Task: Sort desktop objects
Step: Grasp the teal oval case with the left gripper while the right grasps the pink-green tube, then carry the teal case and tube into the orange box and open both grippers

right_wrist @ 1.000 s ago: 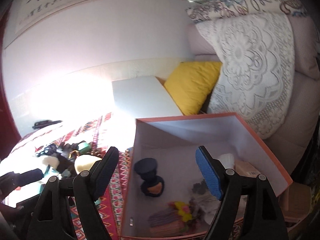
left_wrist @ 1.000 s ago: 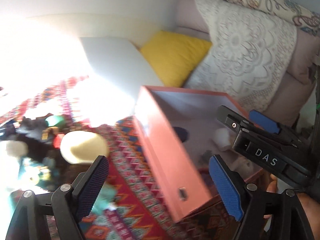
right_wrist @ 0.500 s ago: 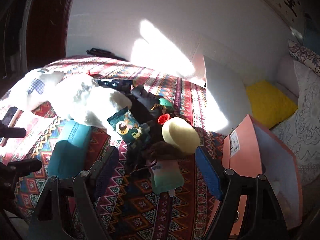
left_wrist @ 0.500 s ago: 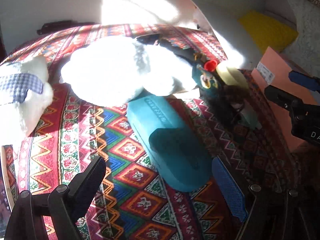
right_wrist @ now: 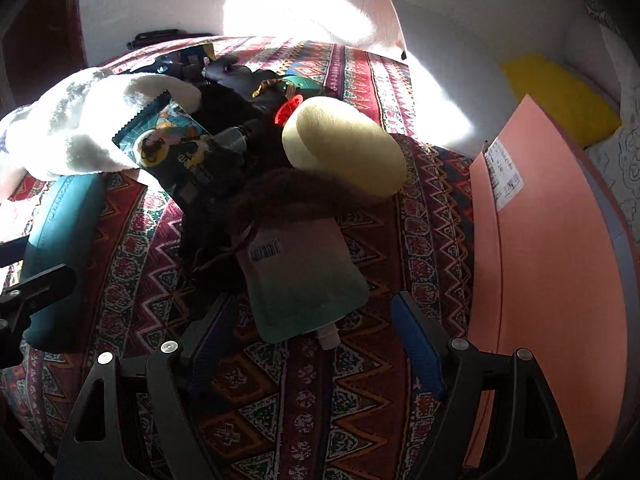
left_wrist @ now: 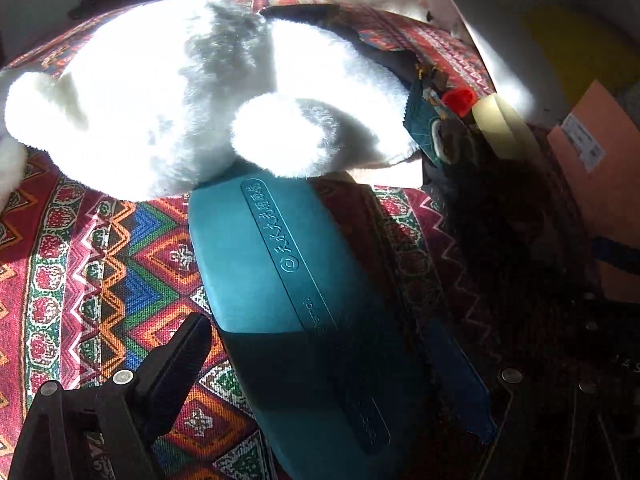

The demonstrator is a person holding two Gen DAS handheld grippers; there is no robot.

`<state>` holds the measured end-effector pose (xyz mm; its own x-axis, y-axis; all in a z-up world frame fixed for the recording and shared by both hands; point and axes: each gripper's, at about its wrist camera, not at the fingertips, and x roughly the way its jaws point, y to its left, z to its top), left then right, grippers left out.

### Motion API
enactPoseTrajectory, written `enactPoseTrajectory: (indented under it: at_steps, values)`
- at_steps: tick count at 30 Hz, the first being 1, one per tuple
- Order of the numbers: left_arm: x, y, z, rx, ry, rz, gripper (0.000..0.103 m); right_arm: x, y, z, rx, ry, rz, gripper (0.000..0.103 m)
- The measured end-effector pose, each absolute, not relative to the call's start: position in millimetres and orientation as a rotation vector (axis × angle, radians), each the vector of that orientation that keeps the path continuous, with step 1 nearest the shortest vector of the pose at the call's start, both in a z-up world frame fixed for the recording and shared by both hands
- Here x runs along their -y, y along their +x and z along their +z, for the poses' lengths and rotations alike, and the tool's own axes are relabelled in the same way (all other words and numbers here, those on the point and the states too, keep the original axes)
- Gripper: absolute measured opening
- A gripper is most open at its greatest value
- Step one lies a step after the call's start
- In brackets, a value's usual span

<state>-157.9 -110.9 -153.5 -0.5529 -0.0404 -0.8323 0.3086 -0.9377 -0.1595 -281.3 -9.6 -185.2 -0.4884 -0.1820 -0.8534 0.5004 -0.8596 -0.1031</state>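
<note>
A teal hard case [left_wrist: 288,288] lies on the patterned cloth [left_wrist: 100,264], between the fingers of my left gripper [left_wrist: 324,364], which is open around it. A white plush toy [left_wrist: 168,92] lies just beyond the case. My right gripper [right_wrist: 316,344] is open, with the spout end of a pale green pouch [right_wrist: 304,272] between its fingers. Past the pouch lie a dark furry thing [right_wrist: 280,196], a cream egg-shaped cushion [right_wrist: 344,148] and a dark snack packet [right_wrist: 168,144]. The teal case [right_wrist: 60,240] shows at the left of the right wrist view.
An orange box [right_wrist: 552,280] stands at the right, its side wall toward me; it also shows as the orange box [left_wrist: 600,184] in the left wrist view. A yellow pillow [right_wrist: 560,96] and a white board [right_wrist: 448,64] are beyond it. Black items [right_wrist: 224,76] crowd the back.
Both grippers swung from the orange box to the cloth, then closed in: the left onto the teal case, the right onto the pale green pouch. Both remain open.
</note>
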Motion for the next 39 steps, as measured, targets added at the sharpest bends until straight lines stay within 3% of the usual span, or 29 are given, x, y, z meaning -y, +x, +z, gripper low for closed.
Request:
enactPoseTrajectory:
  at_steps: [4,7,10,13,16,22,28,33,34,36,39]
  values:
    - [109.7,-171.9,-165.1,-0.297,1.391,-2.548,0.092,17.6,-301.1,-193.9,-0.466,1.293,-2.328,0.082]
    - [115.2,-167.8,-163.1,-0.319,1.403,-2.588,0.089,31.4,-311.0,-205.9,-0.5,1.322,-2.282,0.081]
    - [123.4,-154.5,-160.8,-0.346,1.389,-2.67,0.081,29.8,-314.2,-200.4,-0.389,1.341,-2.238,0.059]
    - [136.1,-131.5,-156.3,-0.428,1.361,-2.7,0.07,26.7,-304.4,-190.1,-0.371,1.325,-2.223,0.047]
    - [141.5,-108.9,-151.3,-0.449,1.356,-2.695,0.067,19.5,-288.2,-180.5,-0.264,1.319,-2.143,0.017]
    - [143.7,-75.0,-142.7,-0.519,1.382,-2.692,0.067,15.4,-264.6,-172.6,-0.276,1.289,-2.108,0.015]
    - [131.8,-86.6,-150.5,-0.402,1.426,-2.632,0.068,8.6,-261.4,-183.5,-0.231,1.343,-2.067,0.015]
    - [136.0,-115.5,-165.1,-0.283,1.392,-2.595,0.082,8.4,-264.1,-194.4,-0.225,1.381,-2.06,0.015]
    - [136.6,-115.9,-164.8,-0.269,1.386,-2.596,0.081,8.3,-264.4,-194.1,-0.222,1.379,-2.059,0.015]
    - [133.5,-113.9,-161.8,-0.256,1.39,-2.618,0.067,7.1,-264.9,-192.4,-0.21,1.371,-2.062,0.015]
    - [132.7,-105.1,-158.2,-0.243,1.385,-2.612,0.067,6.1,-262.7,-184.3,-0.184,1.336,-2.053,0.015]
